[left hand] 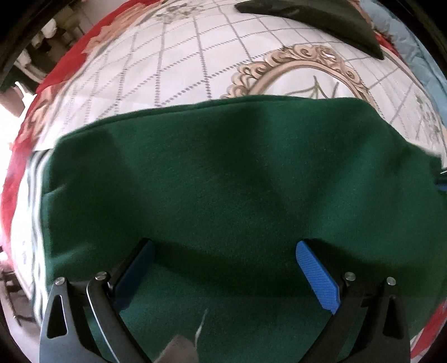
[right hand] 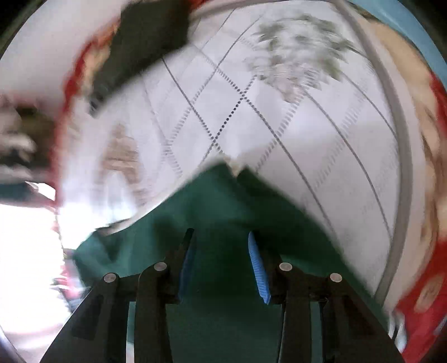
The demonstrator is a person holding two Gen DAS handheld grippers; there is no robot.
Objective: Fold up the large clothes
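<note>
A large dark green garment (left hand: pixel 237 173) lies spread flat on the bed and fills the lower half of the left wrist view. My left gripper (left hand: pixel 225 248) hangs over its near part with the blue pads wide apart and nothing between them. In the right wrist view, which is blurred by motion, a corner of the same green garment (right hand: pixel 223 201) reaches under my right gripper (right hand: pixel 220 243). Its blue pads stand apart with only cloth seen below them.
The bed cover (left hand: pixel 181 61) is white with a grey diamond grid, a beige scroll oval and a red flowered border (left hand: pixel 69 55). A dark folded cloth (left hand: pixel 321 19) lies at the far edge, also in the right wrist view (right hand: pixel 139 42). A light blue edge (right hand: pixel 413 25) runs at far right.
</note>
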